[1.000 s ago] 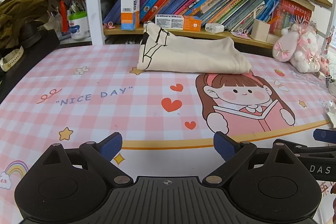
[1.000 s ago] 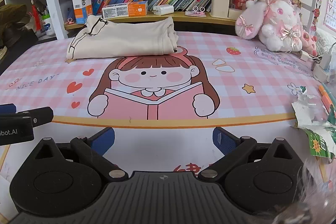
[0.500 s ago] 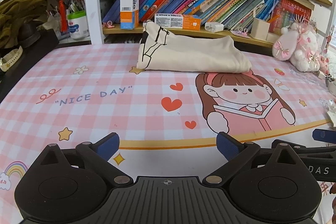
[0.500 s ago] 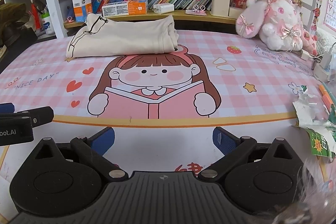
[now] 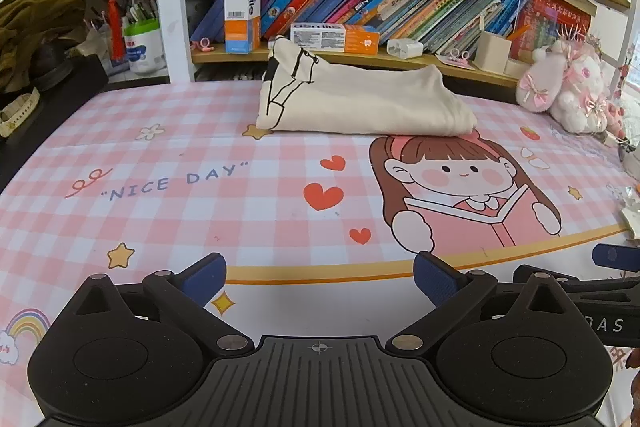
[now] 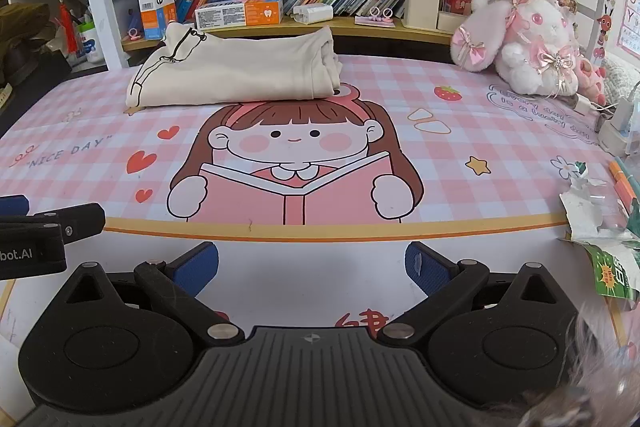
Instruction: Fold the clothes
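A cream garment (image 5: 360, 103) with black line trim lies folded in a thick bundle at the far side of the pink checked mat (image 5: 160, 195), just below the bookshelf. It also shows in the right wrist view (image 6: 236, 75). My left gripper (image 5: 320, 275) is open and empty, low over the mat's near edge, far from the garment. My right gripper (image 6: 312, 265) is open and empty, also at the near edge. Each gripper's side shows in the other's view: the right one (image 5: 580, 291) and the left one (image 6: 44, 231).
A bookshelf (image 5: 360, 55) with books and boxes runs behind the mat. A pink plush rabbit (image 6: 528, 43) sits at the far right. Paper scraps and pens (image 6: 600, 211) lie at the right edge. Dark clothing and a bag (image 5: 36, 47) sit at the left.
Both grippers have drifted very slightly; the left one's jaws have opened a bit wider. The garment has not moved.
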